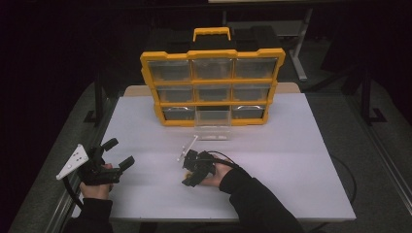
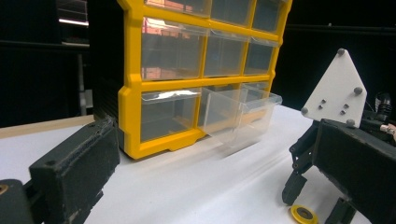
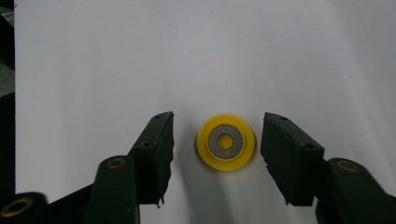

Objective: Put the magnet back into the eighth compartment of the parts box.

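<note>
You are holding your right gripper (image 1: 190, 171) pointed down at the white table (image 1: 291, 160), at about six o'clock from the yellow drawer cabinet (image 1: 212, 87), and its jaws are standing part-way open with a gap on either side of the yellow disc (image 3: 226, 142); the pads are not touching it. The disc is lying flat on the table between those jaws, a grey ring and a small yellow centre showing on its top face, and in the left gripper view it is sitting at five o'clock (image 2: 304, 214), just below the right gripper's fingertips. Your left gripper (image 1: 116, 153) is resting at about nine o'clock from the right one, well apart from it, its jaws spreading wide and gripping nothing. The cabinet's bottom middle drawer (image 1: 212, 121) is sticking out toward you, clear and looking empty. No brand, label or writing is readable on the cabinet, the disc or the grippers
</note>
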